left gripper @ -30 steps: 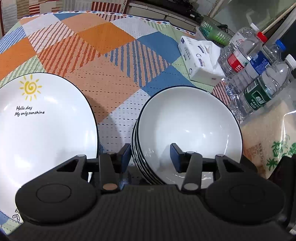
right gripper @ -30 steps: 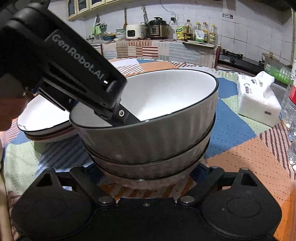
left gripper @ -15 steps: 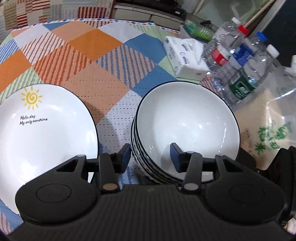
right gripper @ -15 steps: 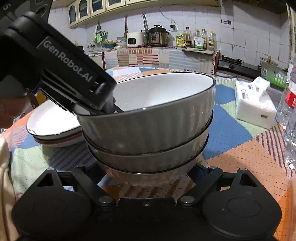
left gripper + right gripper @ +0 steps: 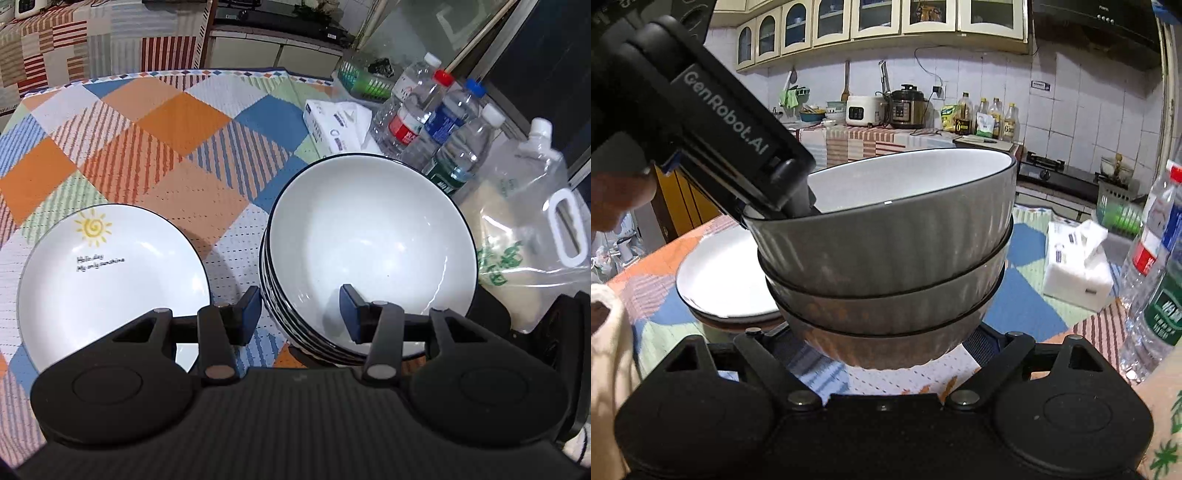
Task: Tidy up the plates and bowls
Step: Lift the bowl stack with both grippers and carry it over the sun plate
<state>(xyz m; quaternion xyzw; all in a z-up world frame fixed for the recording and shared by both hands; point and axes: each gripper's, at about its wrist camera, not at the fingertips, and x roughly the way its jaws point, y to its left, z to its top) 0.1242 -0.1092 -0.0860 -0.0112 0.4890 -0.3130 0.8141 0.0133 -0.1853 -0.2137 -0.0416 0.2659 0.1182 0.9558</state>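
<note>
A stack of grey ribbed bowls with white insides (image 5: 369,236) (image 5: 886,251) hangs just above the patterned tablecloth (image 5: 166,129). My left gripper (image 5: 301,310) is shut across the stack's near wall, one finger inside the top bowl and one outside. In the right wrist view its black body (image 5: 731,136) reaches down over the rim. My right gripper (image 5: 886,349) is spread wide and shut on the bottom bowl, one finger on each side. White plates with a sun drawing (image 5: 110,280) (image 5: 724,280) lie stacked on the cloth left of the bowls.
A tissue pack (image 5: 332,125) (image 5: 1075,269), several water bottles (image 5: 443,129) (image 5: 1156,258) and a clear bag of rice (image 5: 517,240) crowd the table's right side. A green basket (image 5: 365,79) sits behind them. A hand (image 5: 613,199) shows at the left edge.
Both grippers have risen with the bowl stack between them. The table and plates look farther below, and the bottom bowl now hangs off the cloth.
</note>
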